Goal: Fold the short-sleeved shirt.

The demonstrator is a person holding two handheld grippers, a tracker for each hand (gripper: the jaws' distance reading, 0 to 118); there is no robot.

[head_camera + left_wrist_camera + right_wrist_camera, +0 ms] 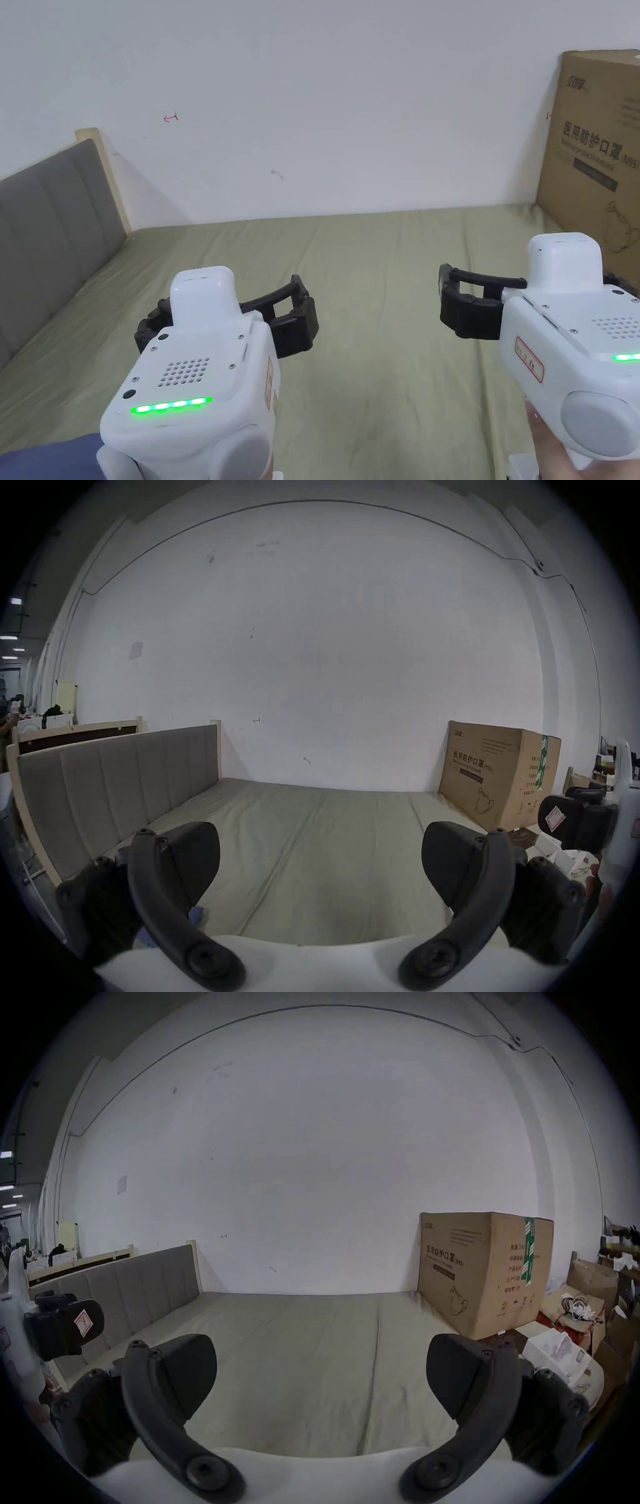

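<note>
My left gripper [225, 319] hovers over the near left of the bed, open, with nothing between its black jaws [320, 843]. My right gripper [537, 289] is held level with it on the right, also open and holding nothing [321, 1354]. Each shows at the edge of the other's view: the right gripper [571, 821] and the left gripper [65, 1324]. Beneath and ahead of both lies the olive-green bed sheet [375, 262], flat with long creases. A patch of blue cloth [50, 459] sits at the lower left edge; I cannot tell whether it is a sleeve or a garment.
A grey padded headboard [44, 219] runs along the bed's left side. A large cardboard box [594, 162] stands at the far right corner against the white wall. Beyond the bed's right edge are more boxes and white bags [568, 1352].
</note>
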